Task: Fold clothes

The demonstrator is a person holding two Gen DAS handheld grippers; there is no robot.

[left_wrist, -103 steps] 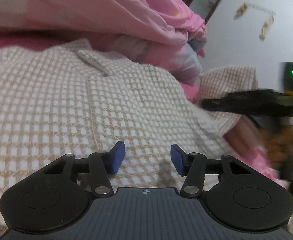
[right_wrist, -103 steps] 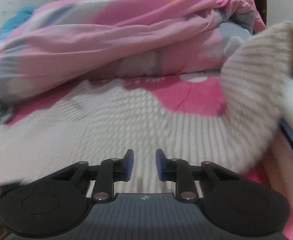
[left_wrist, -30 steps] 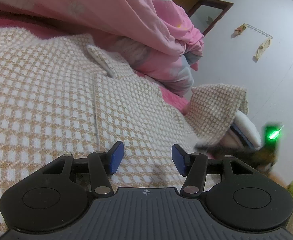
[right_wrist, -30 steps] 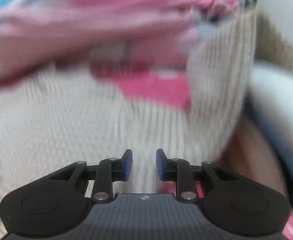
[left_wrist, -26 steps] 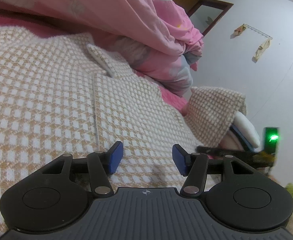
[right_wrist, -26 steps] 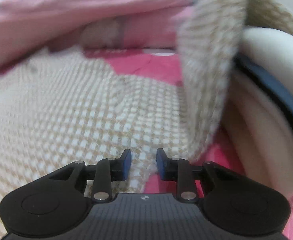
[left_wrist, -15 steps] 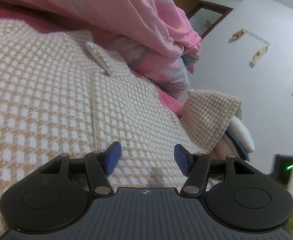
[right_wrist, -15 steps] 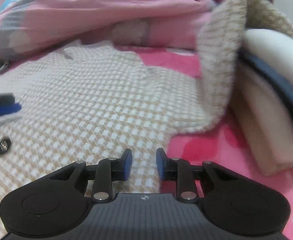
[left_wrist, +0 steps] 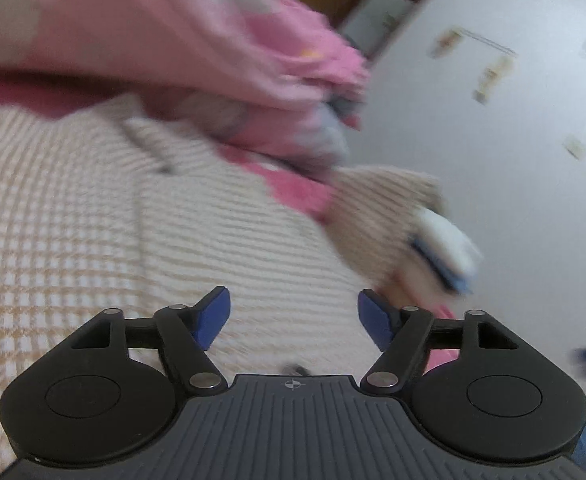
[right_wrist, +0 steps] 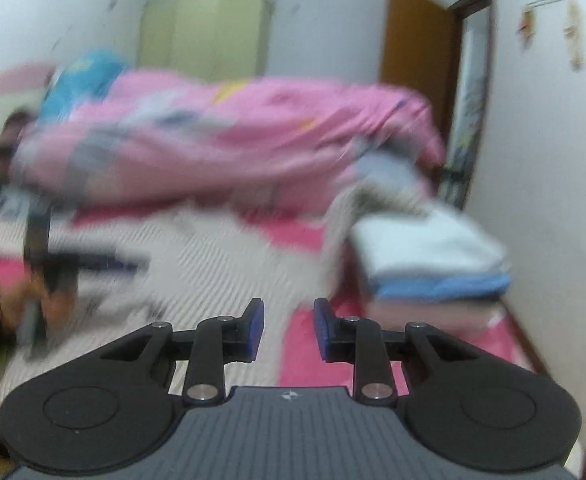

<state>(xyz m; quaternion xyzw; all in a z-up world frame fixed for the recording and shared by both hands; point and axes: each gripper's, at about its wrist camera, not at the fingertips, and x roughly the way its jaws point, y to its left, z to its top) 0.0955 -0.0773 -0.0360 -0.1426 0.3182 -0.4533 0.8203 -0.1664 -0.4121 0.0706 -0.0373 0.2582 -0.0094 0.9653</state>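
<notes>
A beige-and-white checked garment (left_wrist: 93, 220) lies spread flat on the pink bed. One of its sleeves (left_wrist: 381, 208) stands up against a stack of folded clothes. My left gripper (left_wrist: 293, 320) hovers low over the garment's near part, open wide with nothing between the blue pads. In the right wrist view the garment (right_wrist: 213, 272) lies ahead and to the left, with the sleeve (right_wrist: 337, 240) leaning on the stack. My right gripper (right_wrist: 287, 332) is raised over the garment's right edge, open by a narrow gap and holding nothing. The left gripper (right_wrist: 45, 264) appears blurred at the left.
A bunched pink quilt (right_wrist: 233, 140) fills the back of the bed. The folded stack (right_wrist: 433, 252), white over blue, sits at the right by the wall. Pink sheet (right_wrist: 313, 360) shows beside the garment. A wardrobe (right_wrist: 205, 36) and a brown door (right_wrist: 417, 60) stand behind.
My left gripper's jaws have spread wider. The right gripper has pulled back and up from the garment, so more of the room shows. Both views are blurred by motion.
</notes>
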